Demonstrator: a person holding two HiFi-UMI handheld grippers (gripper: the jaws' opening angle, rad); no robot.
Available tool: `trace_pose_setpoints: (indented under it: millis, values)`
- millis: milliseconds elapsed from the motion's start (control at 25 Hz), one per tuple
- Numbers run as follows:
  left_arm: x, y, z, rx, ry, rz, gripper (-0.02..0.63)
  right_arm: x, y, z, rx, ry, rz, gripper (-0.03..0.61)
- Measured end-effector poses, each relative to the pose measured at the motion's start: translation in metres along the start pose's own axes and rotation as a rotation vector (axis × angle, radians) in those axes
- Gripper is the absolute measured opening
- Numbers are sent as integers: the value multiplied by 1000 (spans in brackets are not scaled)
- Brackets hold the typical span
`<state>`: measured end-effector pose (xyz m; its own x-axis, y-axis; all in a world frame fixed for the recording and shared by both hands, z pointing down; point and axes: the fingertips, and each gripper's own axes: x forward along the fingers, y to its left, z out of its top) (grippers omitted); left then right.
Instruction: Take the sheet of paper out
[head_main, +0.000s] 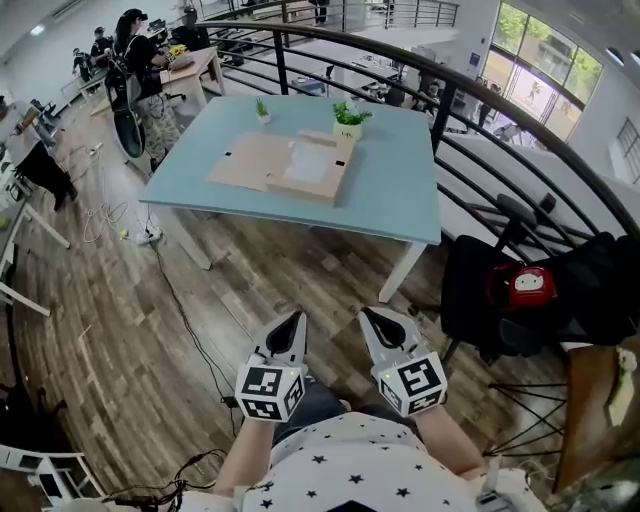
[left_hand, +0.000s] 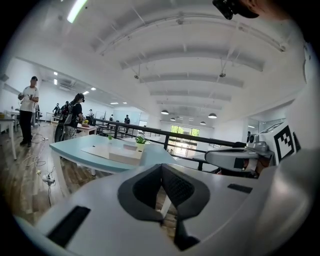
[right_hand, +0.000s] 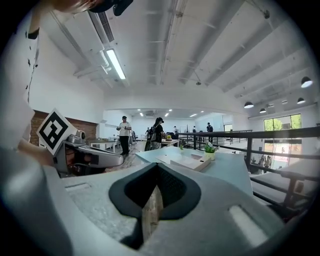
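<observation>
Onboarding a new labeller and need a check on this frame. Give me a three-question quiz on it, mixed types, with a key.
1. True or false: the left gripper and the right gripper are both shut and hold nothing.
2. Where is the sheet of paper?
A) in the left gripper
B) on the cardboard box on the table
C) in the right gripper
3. How many potted plants stand on the table?

Key: 1 true. 2 B. 3 two; the smaller plant counts too.
</observation>
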<state>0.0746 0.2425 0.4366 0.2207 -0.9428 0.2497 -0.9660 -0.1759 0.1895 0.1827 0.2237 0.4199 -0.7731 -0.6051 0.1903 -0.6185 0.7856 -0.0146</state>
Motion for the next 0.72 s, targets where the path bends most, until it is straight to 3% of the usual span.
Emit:
trace_pose_setpoints:
  millis: [720]
  values:
    - [-23,-17,0,-34,-19,-13,26,-20,14,-4,40,-8,43,6]
